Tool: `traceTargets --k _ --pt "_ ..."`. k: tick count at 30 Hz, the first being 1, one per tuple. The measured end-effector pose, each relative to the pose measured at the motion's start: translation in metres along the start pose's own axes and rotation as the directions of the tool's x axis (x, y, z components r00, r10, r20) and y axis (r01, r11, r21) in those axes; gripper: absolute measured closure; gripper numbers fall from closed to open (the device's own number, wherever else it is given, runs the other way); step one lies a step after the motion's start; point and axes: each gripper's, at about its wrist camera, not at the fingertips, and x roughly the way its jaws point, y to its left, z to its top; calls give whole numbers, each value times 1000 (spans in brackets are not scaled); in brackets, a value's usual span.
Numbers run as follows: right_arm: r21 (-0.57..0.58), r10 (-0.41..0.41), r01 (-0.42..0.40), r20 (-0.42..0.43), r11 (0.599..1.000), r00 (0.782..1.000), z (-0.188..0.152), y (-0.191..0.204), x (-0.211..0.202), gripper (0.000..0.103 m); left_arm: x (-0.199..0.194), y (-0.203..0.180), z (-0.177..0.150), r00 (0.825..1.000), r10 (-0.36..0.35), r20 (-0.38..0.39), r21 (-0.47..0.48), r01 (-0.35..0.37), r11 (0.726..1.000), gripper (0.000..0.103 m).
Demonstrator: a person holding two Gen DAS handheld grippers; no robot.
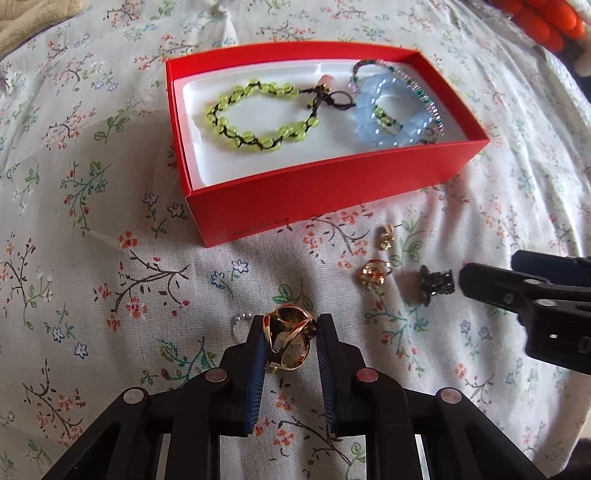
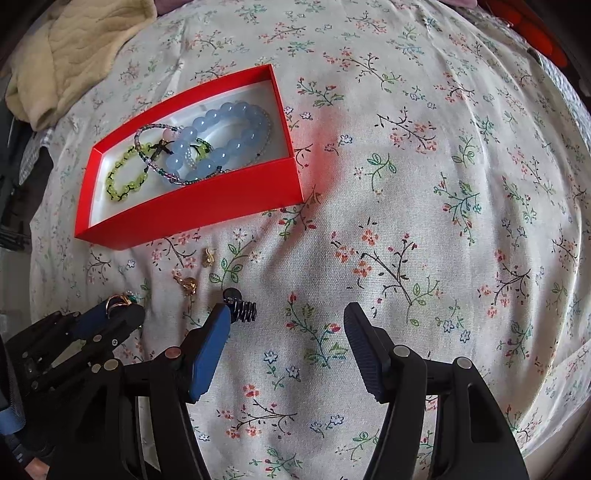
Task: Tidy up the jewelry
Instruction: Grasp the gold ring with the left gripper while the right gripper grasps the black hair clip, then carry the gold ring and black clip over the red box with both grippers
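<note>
My left gripper (image 1: 290,330) is shut on a large gold ring (image 1: 290,341), held just above the flowered cloth. A red box (image 1: 325,192) with a white lining lies ahead; it holds a green bead bracelet (image 1: 255,114), a blue bead bracelet (image 1: 391,110) and a thin beaded one. On the cloth lie a small gold earring (image 1: 386,236), a gold ring (image 1: 373,275), a black hair claw (image 1: 436,284) and a silver ring (image 1: 240,321). My right gripper (image 2: 288,325) is open and empty; its left finger (image 2: 218,321) is beside the black claw (image 2: 242,304).
A flowered cloth (image 2: 406,184) covers the soft surface. A beige blanket (image 2: 66,55) lies at the far left. Something orange (image 1: 550,22) sits at the far right edge. The red box (image 2: 192,210) is left of centre in the right wrist view.
</note>
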Motion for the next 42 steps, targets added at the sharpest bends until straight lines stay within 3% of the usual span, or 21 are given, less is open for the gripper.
traceTargets --k 23,25,27,31,33,42 --pt "-82 -11 8 -41 997 999 2 40 28 37 -22 45 -14 1000 16 16 -21 -16 1000 83" --pt "-91 -21 18 -38 996 999 1 42 29 40 -22 46 -13 1000 17 17 -25 -17 1000 83" --pt "-104 -34 30 -37 994 999 9 58 36 54 -23 47 -14 1000 20 18 -30 -19 999 83" --pt "-127 -33 27 -43 991 999 9 68 39 65 -24 49 -14 1000 24 19 -37 -23 999 83" --pt "-139 -35 28 -45 990 998 9 72 42 75 -24 51 -14 1000 24 19 -39 -24 999 83" --pt "-160 -22 17 -34 987 999 2 68 37 75 -27 55 -13 999 27 29 -61 -26 998 83"
